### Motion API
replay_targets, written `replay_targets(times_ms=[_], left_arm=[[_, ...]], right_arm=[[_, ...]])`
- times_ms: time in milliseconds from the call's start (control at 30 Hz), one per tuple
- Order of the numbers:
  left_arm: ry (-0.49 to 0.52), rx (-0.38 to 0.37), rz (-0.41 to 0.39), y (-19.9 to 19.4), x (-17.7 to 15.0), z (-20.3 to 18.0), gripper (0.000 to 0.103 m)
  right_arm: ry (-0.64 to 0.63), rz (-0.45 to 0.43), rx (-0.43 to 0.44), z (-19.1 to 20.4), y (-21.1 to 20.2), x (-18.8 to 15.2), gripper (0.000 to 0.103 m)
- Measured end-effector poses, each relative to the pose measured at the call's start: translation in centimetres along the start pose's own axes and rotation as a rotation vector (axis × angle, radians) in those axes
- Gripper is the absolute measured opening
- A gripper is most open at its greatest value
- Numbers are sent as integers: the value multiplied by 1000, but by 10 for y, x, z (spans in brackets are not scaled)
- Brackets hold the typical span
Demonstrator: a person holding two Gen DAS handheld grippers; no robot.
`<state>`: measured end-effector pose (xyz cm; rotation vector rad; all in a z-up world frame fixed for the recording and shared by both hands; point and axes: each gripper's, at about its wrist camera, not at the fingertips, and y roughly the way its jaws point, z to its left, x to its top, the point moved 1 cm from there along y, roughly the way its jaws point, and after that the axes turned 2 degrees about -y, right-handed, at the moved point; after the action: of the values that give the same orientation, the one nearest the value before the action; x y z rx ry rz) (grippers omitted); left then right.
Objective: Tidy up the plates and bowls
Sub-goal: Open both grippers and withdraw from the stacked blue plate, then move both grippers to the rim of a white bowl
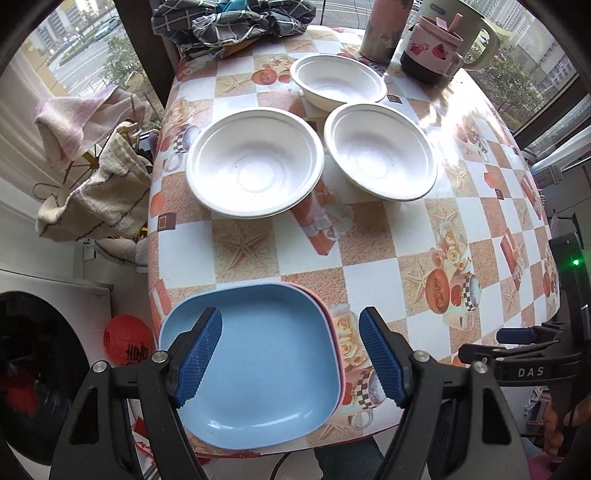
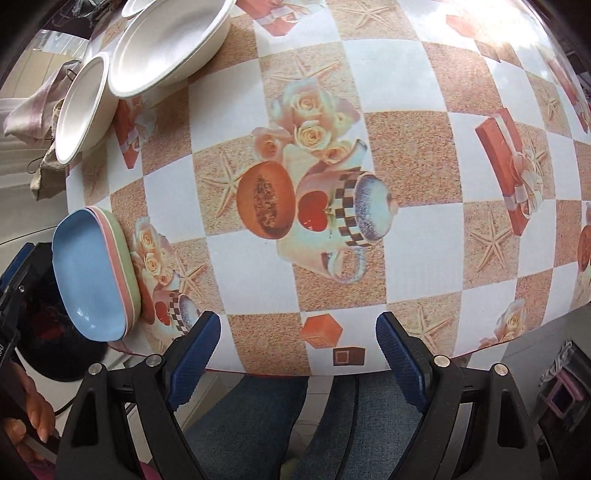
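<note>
A stack of square plates, blue on top (image 1: 266, 369), with pink and green rims beneath, lies at the near left corner of the table; the stack (image 2: 96, 277) also shows at the left of the right wrist view. My left gripper (image 1: 291, 354) hovers open above it, pads apart and touching nothing. Three white bowls stand further back: one (image 1: 255, 162), one (image 1: 380, 151) and one (image 1: 338, 81); two bowls (image 2: 166, 44) (image 2: 79, 110) show top left. My right gripper (image 2: 298, 350) is open over the bare front edge, holding nothing.
The table (image 1: 369, 280) has a checkered printed cloth. A mug (image 1: 432, 48), a pale jug (image 1: 476, 37) and a tall cup (image 1: 384, 29) stand at the back right, a bundled cloth (image 1: 229, 22) at the back left. Towels (image 1: 92, 184) hang left. The person's legs (image 2: 258, 424) are below the front edge.
</note>
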<state>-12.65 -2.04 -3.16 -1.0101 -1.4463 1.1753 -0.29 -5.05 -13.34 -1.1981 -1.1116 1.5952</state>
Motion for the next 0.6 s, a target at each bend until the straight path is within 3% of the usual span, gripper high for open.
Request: replay_targets(times_ms=[167, 400, 600], left_arm=[[12, 26, 4, 1, 26, -21, 80], [30, 106, -34, 3, 90, -34, 80], [111, 169, -28, 32, 139, -53, 80]], right_arm=[[-14, -17, -2, -18, -23, 24, 87], [-108, -111, -30, -17, -68, 105, 87], [-82, -149, -4, -30, -93, 170, 87]])
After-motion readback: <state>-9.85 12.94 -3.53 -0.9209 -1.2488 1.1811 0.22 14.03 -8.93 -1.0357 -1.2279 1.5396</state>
